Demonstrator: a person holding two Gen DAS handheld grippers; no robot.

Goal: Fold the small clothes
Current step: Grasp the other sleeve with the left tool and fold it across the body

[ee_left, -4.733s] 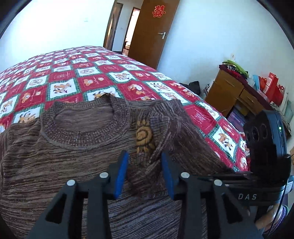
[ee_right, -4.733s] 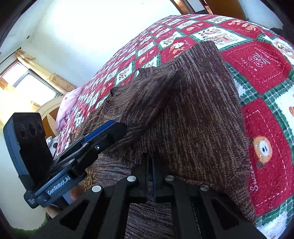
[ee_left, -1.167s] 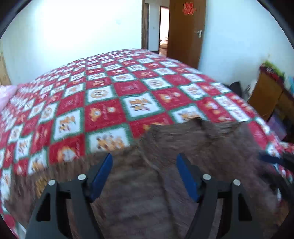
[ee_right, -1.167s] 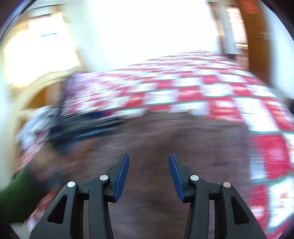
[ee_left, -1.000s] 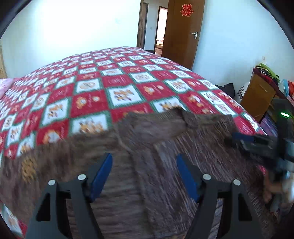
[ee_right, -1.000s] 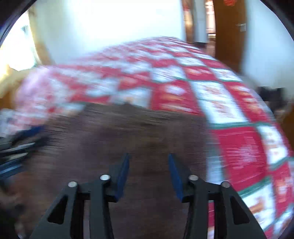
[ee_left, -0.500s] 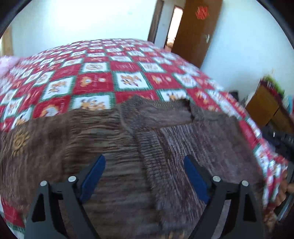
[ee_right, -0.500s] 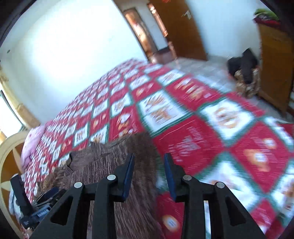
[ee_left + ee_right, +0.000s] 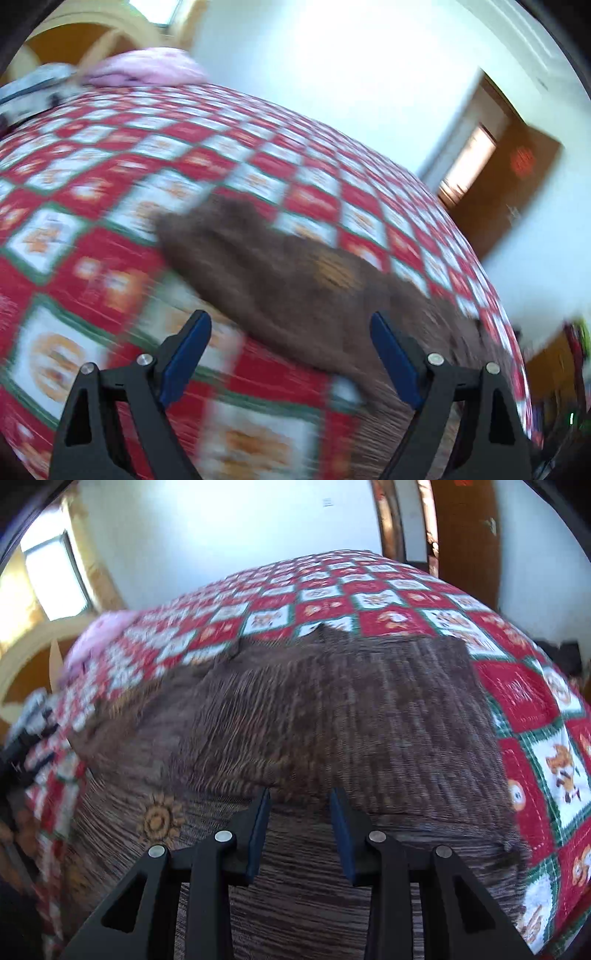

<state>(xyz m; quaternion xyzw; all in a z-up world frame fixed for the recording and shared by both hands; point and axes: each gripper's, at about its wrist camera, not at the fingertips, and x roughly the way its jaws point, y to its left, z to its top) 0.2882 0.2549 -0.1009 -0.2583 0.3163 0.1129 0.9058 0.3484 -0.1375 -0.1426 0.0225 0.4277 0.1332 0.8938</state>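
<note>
A brown knit sweater with orange sun motifs lies flat on the bed, its right sleeve folded across the body. In the left wrist view its left sleeve stretches out over the quilt, blurred by motion. My left gripper is wide open and empty, just short of that sleeve. My right gripper is open and empty, over the sweater's lower body, near the edge of the folded part.
A red, white and green patchwork quilt covers the bed. A pink pillow lies at the head. A brown door stands beyond the bed. A window is on the left.
Both grippers let go of the sweater after folding the right sleeve in. My left gripper has swung left to the outstretched left sleeve. My right gripper has swung back over the sweater.
</note>
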